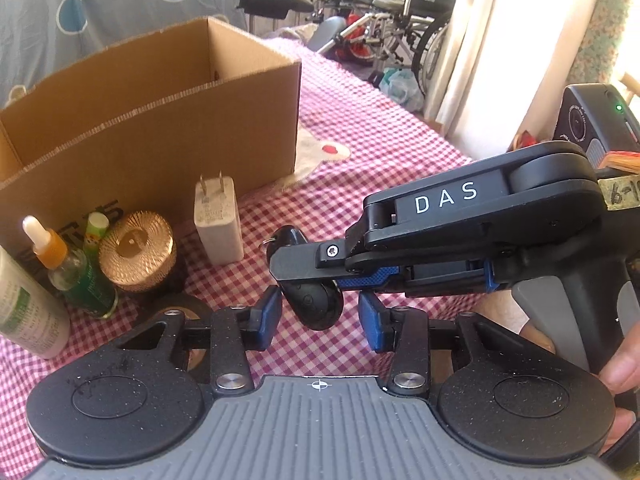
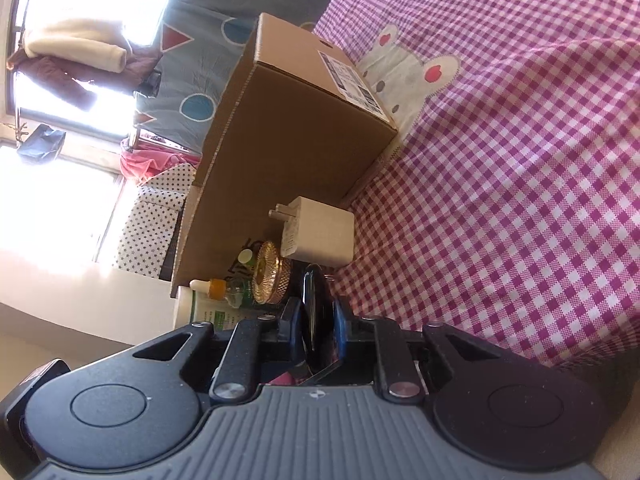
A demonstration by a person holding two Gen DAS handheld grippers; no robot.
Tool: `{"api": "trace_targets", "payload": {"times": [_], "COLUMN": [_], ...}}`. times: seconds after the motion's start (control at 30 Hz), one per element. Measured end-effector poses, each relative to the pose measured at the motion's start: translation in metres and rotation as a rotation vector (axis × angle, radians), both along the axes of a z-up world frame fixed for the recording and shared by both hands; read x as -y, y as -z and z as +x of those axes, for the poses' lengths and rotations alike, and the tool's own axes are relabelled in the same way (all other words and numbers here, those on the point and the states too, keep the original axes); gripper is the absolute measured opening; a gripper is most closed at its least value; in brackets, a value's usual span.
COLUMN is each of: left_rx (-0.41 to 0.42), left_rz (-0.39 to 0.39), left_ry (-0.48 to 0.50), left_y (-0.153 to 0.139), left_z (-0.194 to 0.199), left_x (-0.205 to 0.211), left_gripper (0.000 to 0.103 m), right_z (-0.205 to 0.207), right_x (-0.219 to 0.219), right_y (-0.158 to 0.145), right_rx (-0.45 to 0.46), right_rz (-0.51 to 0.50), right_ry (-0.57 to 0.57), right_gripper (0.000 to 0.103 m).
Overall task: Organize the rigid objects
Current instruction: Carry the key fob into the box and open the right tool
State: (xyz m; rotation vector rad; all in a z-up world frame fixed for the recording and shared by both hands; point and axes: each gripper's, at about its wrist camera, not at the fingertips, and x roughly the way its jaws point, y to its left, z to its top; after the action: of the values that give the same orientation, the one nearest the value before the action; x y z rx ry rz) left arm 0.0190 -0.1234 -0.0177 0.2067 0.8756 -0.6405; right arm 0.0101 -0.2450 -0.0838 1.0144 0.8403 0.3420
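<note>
Key fob (image 1: 316, 306), black and rounded, sits pinched edge-on in my right claw (image 2: 318, 326), lifted off the checked bedspread (image 1: 384, 136). My left claw (image 1: 318, 316) stands part-open around it, pads apart from it. At ten o'clock stands the cardboard box (image 1: 160, 120); the white charger (image 1: 219, 220) stands just before it.

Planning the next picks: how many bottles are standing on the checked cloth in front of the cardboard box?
3. A dropper bottle with an orange collar, a green-capped bottle behind it against the cardboard box, and a white bottle at the left edge. The box's inside is hidden.
</note>
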Motion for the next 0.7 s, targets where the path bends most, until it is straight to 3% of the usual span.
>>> {"api": "trace_targets", "payload": {"times": [0.33, 0.57, 0.7], "left_rx": [0.160, 0.217, 0.167], "left_rz": [-0.019, 0.038, 0.060], "left_ry": [-0.060, -0.156, -0.202], "left_y": [-0.058, -0.099, -0.107], "left_z": [-0.011, 0.032, 0.079], "left_x": [-0.019, -0.040, -0.056], "left_gripper": [0.041, 0.041, 0.042], "right_z": [0.014, 0.085, 0.143], "right_x": [-0.024, -0.062, -0.087], "right_y": [-0.076, -0.123, -0.138], "right_rx": [0.166, 0.221, 0.189], "right_rz": [-0.058, -0.068, -0.096], "right_ry": [-0.078, -0.237, -0.314], "right_gripper": [0.019, 0.019, 0.019]}}
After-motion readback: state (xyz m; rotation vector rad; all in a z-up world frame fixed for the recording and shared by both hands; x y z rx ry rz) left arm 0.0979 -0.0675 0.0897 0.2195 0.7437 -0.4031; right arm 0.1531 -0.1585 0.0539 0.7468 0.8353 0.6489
